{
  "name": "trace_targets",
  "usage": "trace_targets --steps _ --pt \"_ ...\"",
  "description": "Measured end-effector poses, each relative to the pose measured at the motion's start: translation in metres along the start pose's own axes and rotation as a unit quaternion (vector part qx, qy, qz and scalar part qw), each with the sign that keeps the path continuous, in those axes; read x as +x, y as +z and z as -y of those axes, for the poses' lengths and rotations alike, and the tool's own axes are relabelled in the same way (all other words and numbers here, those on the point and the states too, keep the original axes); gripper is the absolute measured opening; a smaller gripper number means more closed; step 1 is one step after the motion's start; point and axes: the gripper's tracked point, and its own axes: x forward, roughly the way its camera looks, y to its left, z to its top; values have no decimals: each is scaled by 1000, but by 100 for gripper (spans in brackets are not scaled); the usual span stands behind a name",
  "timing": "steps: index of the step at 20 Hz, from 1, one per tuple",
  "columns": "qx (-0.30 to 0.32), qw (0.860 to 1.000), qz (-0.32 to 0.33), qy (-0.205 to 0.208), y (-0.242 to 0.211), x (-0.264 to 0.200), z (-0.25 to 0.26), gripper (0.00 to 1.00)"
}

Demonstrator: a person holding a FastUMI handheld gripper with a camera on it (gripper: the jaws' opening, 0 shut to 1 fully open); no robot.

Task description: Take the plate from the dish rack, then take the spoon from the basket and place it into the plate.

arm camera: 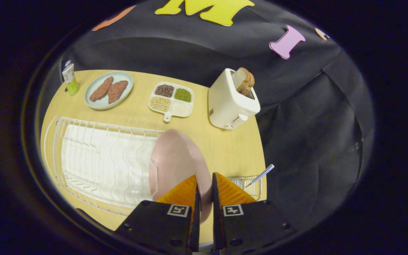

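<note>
A pink plate (175, 161) stands on edge between my fingers, its rim pinched by my gripper (204, 180), which is shut on it. The plate hangs just off the right end of the white wire dish rack (101, 159), over the wooden table. To the right of my fingers a small wire basket (250, 184) holds a spoon whose checked handle (262, 174) sticks up and out toward the table's right edge. The spoon's bowl is hidden in the basket.
Beyond the rack stand a white toaster (230, 102) with bread slices, a white divided dish (171, 99) of beans, a pale plate (108, 90) with two patties and a green tube (70, 79). Bare table (225, 145) lies ahead of the fingers.
</note>
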Motion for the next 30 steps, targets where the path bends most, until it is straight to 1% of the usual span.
trace_targets --steps 4,6,7,11,13,15,18,21,24,30 --pt "-7 999 28 -37 1 -18 -2 14" --pt "-2 997 41 -59 3 -25 7 14" --pt "1 997 49 -64 3 -29 12 14" --pt "14 996 77 -39 -4 -52 21 14" --pt "18 995 95 -15 -13 -66 26 14" --pt "27 994 109 17 -28 -75 29 14" --pt "48 988 117 86 -61 -85 26 14" --pt "66 977 123 164 -103 -92 14 14" --pt "84 962 115 235 -150 -82 -7 14" --pt "88 939 76 323 -237 -43 -60 14"
